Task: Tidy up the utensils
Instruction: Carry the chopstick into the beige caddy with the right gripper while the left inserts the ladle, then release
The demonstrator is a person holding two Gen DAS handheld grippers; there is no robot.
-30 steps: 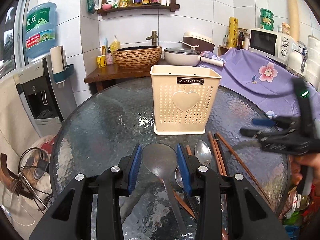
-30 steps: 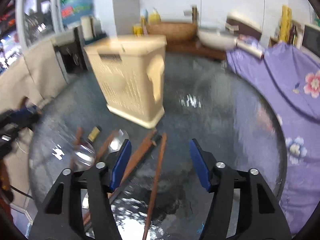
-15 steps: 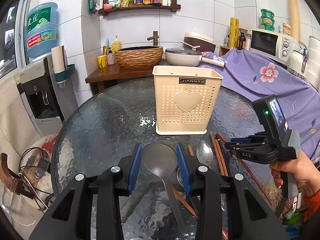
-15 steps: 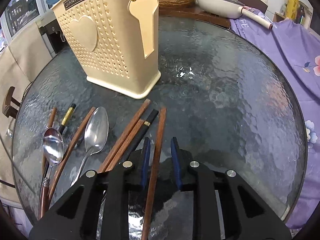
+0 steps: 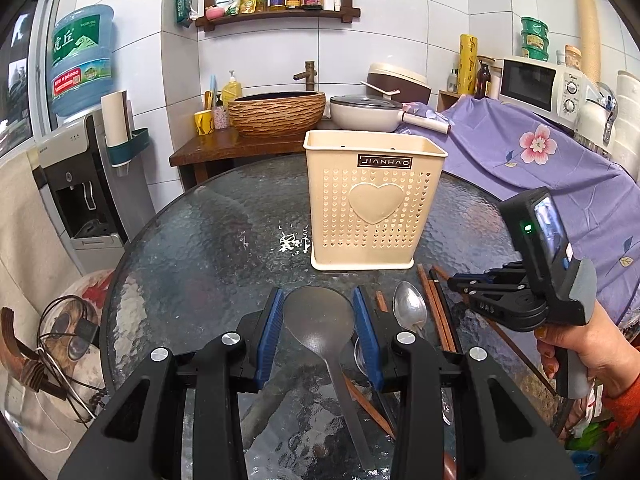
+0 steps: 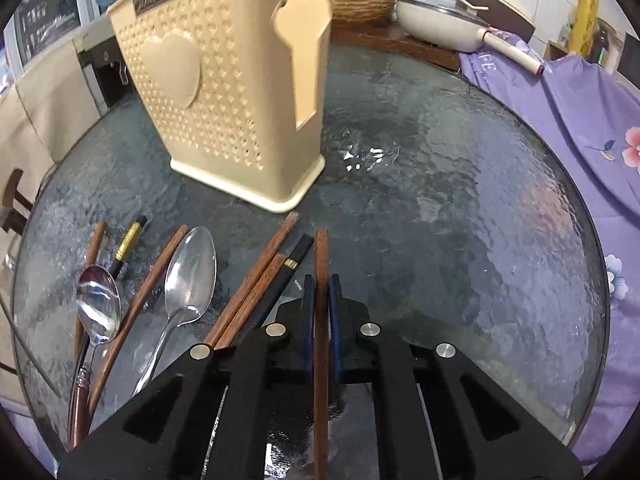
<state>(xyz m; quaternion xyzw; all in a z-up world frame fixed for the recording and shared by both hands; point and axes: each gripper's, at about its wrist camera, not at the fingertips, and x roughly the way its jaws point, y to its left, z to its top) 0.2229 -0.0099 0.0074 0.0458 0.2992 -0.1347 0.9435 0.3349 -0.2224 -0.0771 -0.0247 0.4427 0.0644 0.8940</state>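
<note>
On the round glass counter stands a cream holder, upright, with a heart on its face and a spoon-shaped plate on its side. Utensils lie flat in front of it.

Left gripper: its blue fingers sit on either side of the bowl of a grey ladle, right against its edges, the handle running back between the black arms. The ladle seems gripped, though whether it is lifted off the glass I cannot tell.

Right gripper: its fingers are closing on one brown chopstick, which passes straight through the narrow gap and points toward the holder. The pads already look pressed to its sides. In the left view a hand holds this gripper low over the counter at the right.

Just left of that chopstick lie two more brown ones side by side and a black chopstick with a gold band, all slanting the same way. Further left are a steel spoon, bowl up, another brown stick beside it, a second spoon with a reddish handle, and a black stick with gold tip.

Beyond the counter, a purple flowered cloth covers something at the right, and a wooden basin sits behind the holder.
</note>
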